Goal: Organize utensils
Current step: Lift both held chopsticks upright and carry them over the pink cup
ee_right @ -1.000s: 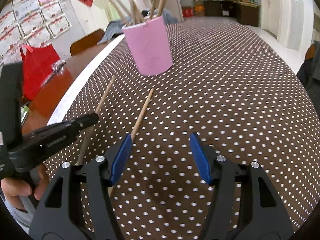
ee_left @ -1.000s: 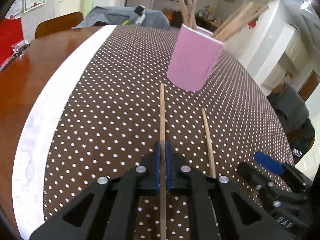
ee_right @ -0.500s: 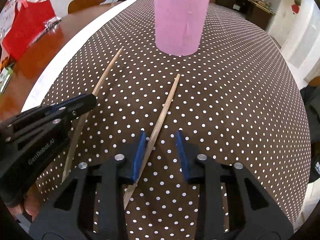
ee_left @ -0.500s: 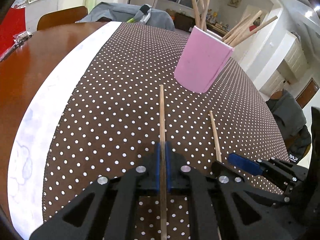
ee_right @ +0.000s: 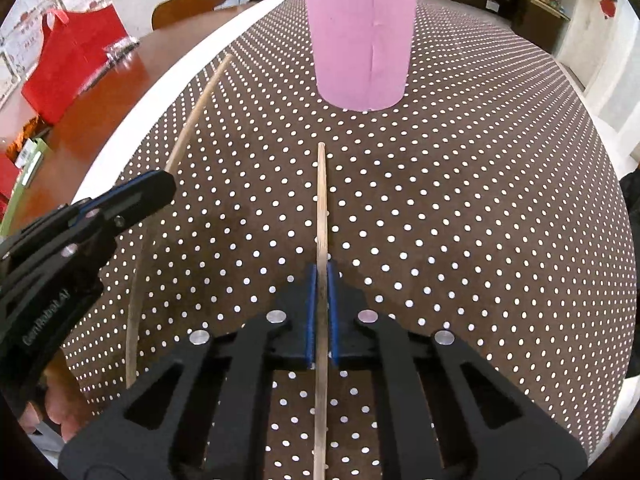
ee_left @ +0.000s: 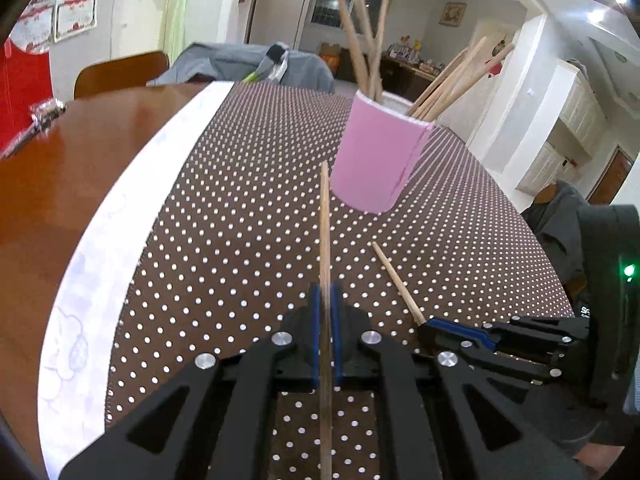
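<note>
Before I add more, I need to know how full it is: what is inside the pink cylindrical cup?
Several wooden chopsticks stand in the pink cylindrical cup, leaning outward. Its wall hides their lower ends and the bottom.

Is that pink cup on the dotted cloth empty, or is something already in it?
Not empty. The pink cup stands upright on the dotted cloth, with several wooden chopsticks poking out above its rim and leaning outward.

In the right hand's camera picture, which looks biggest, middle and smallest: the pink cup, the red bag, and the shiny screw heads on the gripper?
1. pink cup, biggest.
2. red bag, though it sits farther off, so it may really be bigger.
3. screw heads, smallest, all looking alike.
</note>
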A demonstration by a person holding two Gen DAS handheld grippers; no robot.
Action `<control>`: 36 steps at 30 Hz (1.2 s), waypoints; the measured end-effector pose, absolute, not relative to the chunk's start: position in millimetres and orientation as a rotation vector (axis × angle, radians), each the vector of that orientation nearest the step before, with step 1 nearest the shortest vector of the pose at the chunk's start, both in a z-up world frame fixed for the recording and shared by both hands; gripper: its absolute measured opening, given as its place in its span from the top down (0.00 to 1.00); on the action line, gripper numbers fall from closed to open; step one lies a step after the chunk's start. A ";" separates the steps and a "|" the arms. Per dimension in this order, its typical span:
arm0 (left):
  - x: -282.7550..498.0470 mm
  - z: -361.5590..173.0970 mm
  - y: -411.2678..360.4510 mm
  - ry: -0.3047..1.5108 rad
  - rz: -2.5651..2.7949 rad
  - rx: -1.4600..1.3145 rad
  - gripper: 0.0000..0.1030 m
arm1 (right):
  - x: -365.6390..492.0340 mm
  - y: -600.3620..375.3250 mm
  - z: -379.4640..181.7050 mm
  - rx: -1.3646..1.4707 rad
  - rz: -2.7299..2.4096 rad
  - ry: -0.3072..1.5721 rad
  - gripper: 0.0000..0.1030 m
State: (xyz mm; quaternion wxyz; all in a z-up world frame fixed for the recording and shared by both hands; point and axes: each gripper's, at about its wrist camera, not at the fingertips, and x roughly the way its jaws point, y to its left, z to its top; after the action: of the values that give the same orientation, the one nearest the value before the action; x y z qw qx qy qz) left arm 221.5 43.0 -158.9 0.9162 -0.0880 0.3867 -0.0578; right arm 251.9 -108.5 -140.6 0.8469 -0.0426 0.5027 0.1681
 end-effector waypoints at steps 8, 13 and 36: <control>201.2 -124.9 17.9 0.698 -0.131 -0.113 0.95 | 228.1 -143.6 -107.5 0.041 0.405 0.891 0.94; 188.0 -96.3 -3.1 0.603 -0.152 -0.065 0.95 | 213.8 -171.0 -73.1 0.113 0.428 0.744 0.94; 215.4 1.0 -29.1 0.155 -0.202 -0.040 0.94 | 222.0 -194.0 37.9 0.156 0.447 0.279 0.94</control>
State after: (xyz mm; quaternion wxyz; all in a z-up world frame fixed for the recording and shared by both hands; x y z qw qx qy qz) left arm 215.4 -29.1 1.0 0.9917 -0.0199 0.0772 -0.1007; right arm 222.0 -194.0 37.9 0.9625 0.0771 0.1377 0.2205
